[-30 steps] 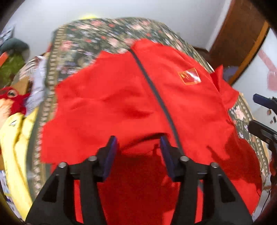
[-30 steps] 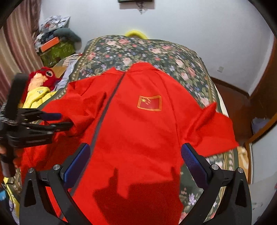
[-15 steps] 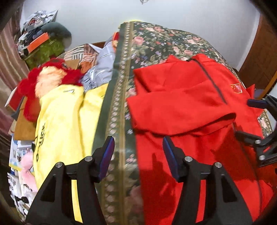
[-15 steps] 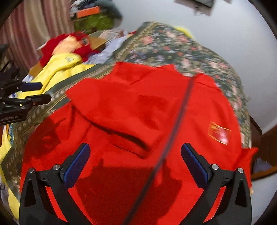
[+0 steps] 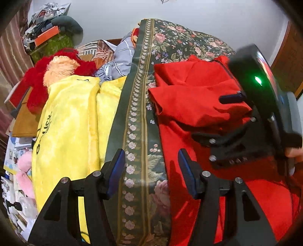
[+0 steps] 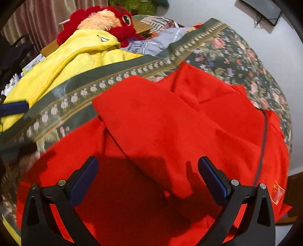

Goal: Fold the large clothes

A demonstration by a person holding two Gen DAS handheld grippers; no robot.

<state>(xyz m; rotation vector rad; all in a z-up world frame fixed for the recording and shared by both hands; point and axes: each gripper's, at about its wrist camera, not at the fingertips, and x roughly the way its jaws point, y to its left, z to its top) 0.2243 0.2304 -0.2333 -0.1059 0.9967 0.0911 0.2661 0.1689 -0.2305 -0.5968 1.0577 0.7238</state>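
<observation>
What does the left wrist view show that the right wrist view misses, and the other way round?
Only the left wrist view: the right claw from outside, a pink plush, an orange box. Only the right wrist view: the flag patch on the red garment, a wall-mounted device. Both: the garment with one sleeve folded in, floral bedspread, yellow blanket, red plush toy. Both claws are open and empty.

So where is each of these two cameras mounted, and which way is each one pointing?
Left wrist view: sits on the left gripper, looking steeply down over the floral bedspread edge, between the yellow blanket and the red garment; its open fingers and the right gripper show.
Right wrist view: sits on the right gripper, looking down at the red garment; its open fingers show.
Shared: garment, bedspread, blanket, red plush toy.
</observation>
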